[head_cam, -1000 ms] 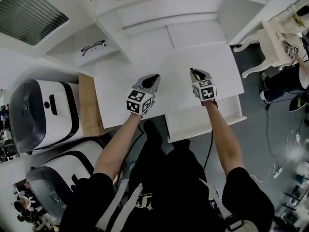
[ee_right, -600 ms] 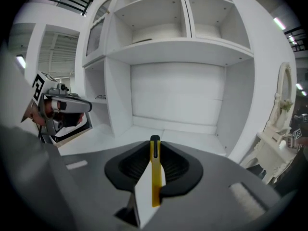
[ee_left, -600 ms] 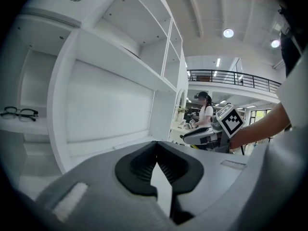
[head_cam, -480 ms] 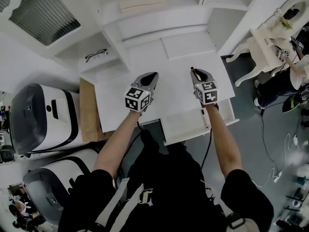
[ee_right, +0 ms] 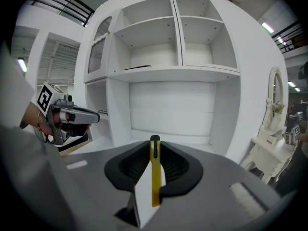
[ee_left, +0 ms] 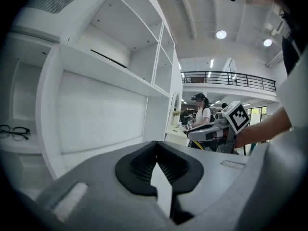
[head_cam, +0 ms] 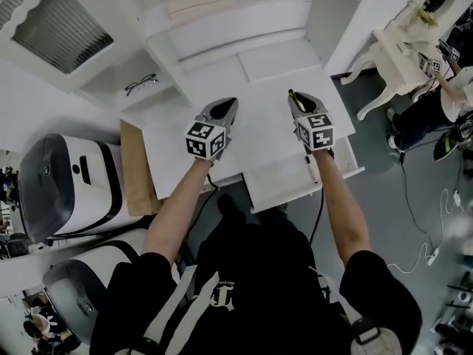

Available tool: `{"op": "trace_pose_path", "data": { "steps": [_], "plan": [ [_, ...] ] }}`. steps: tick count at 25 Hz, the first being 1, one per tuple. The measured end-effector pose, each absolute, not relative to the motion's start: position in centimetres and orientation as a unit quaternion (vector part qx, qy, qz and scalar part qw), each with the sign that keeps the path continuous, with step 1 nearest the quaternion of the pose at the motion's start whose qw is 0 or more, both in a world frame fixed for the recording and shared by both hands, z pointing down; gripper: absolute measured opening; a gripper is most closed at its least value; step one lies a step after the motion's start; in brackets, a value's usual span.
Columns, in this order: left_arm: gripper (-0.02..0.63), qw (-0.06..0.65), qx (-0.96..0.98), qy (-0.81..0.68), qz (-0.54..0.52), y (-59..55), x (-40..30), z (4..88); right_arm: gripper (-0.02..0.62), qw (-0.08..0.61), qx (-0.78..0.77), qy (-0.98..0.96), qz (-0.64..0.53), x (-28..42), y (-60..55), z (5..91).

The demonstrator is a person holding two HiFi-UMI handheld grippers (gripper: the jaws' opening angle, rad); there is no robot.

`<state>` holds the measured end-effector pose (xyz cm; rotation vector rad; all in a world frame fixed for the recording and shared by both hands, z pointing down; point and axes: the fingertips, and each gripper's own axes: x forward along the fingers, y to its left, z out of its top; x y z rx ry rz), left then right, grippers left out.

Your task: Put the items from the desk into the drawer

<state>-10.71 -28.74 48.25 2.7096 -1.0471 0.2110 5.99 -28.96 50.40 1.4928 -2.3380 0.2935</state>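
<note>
Left of the bench (head_cam: pixel 255 135), glasses (head_cam: pixel 140 85) lie on a shelf. Above the bench your left gripper (head_cam: pixel 230 103) is closed and empty; your right gripper (head_cam: pixel 293 96) pinches a yellow pen (ee_right: pixel 154 177). The drawer (head_cam: pixel 284 187) stands open at the bench's front edge.

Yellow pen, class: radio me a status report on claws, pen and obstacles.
Right claw shut on yellow pen, over the desk. Left claw shut, empty. Drawer open below; nothing seen blocking it.
</note>
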Motion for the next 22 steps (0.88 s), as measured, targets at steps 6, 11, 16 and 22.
{"op": "trace_pose_path", "data": {
  "steps": [6, 11, 16, 22],
  "plan": [
    [0.005, 0.116, 0.93, -0.342, 0.072, -28.4, -8.5, 48.1, 0.066, 0.153, 0.537, -0.822, 0.11, 6.2, -28.9, 49.3],
    [0.005, 0.117, 0.935, -0.326, 0.071, -28.0, -6.7, 48.0, 0.066, 0.144, 0.537, -0.823, 0.113, 6.1, -28.7, 48.8],
    [0.005, 0.121, 0.937, -0.319, 0.072, -27.9, -5.9, 48.3, 0.066, 0.149, 0.539, -0.821, 0.114, 6.5, -28.0, 49.1],
    [0.005, 0.125, 0.94, -0.308, 0.075, -27.4, -5.4, 48.7, 0.066, 0.155, 0.544, -0.816, 0.118, 6.9, -27.4, 49.5]
  ]
}}
